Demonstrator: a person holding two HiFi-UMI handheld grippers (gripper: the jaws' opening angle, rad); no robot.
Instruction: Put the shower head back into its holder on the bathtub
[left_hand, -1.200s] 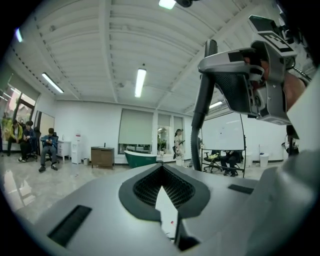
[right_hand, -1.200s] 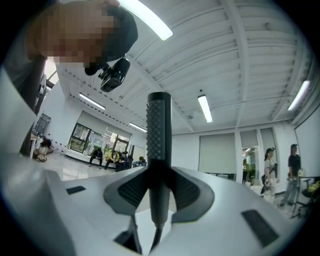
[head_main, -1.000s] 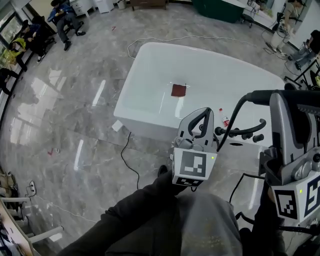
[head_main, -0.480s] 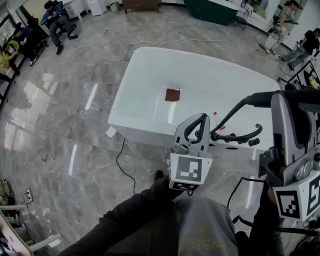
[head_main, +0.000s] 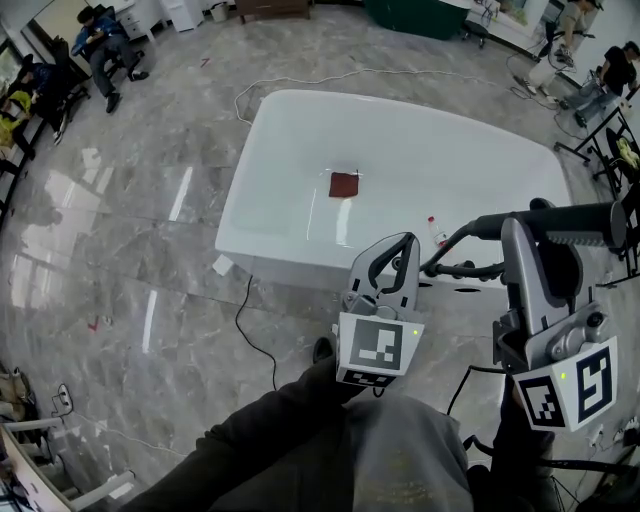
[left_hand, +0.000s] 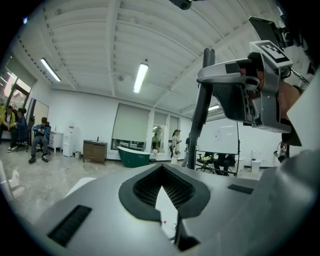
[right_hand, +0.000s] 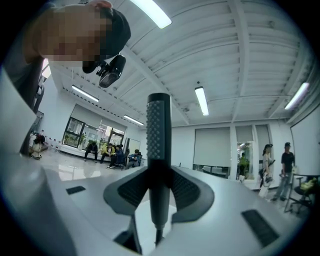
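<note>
Carry-in step: right claw (right_hand: 159, 185) clamps the dark shower head (right_hand: 158, 135), held level beside the bathtub's (head_main: 300, 110) near rim, hose (head_main: 455, 245) trailing to the fittings (head_main: 470, 270) there; left claw (left_hand: 163, 175) sits pinched together, empty; next, likely: lower and seat the handle in its holder (not made out), then release.

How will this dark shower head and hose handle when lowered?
The dark stick-shaped shower head looks rigid; its knurled surface probably resists slipping in the right gripper's shut jaws. The black hose curves slackly, so it likely flexes and tugs.
</note>
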